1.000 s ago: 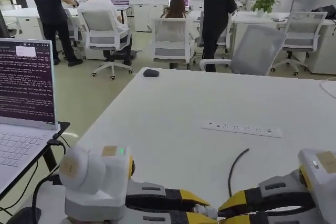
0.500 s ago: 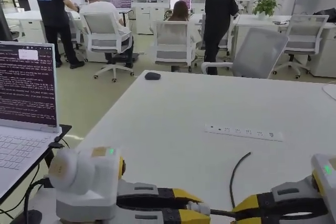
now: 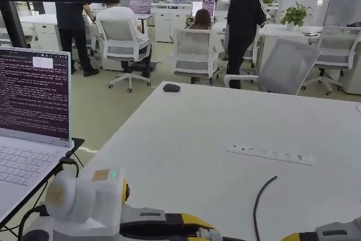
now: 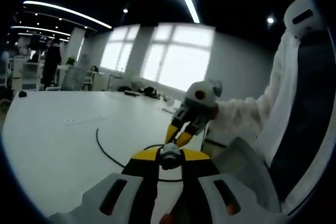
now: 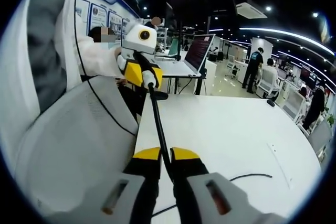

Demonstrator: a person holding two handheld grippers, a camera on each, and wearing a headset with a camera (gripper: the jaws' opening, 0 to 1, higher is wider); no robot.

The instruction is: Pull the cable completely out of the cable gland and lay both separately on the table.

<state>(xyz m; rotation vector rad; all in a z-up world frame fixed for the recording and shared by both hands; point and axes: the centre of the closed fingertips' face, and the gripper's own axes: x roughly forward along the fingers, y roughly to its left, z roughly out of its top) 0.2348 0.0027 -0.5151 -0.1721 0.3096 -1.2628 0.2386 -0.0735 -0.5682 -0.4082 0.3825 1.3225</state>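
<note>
Left gripper [image 4: 170, 155] on rounded gland [image 4: 170, 159]; thin cable [image 5: 160, 129]

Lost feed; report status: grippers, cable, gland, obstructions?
Left gripper shut on small white cable gland. Right gripper shut on thin black cable, stretched into gland, not out yet. Flat white power strip apart.

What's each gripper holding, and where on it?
Left gripper is shut on the cable gland, across its body. Right gripper is shut on the black cable, on the straight stretch leading out of the gland.
</note>
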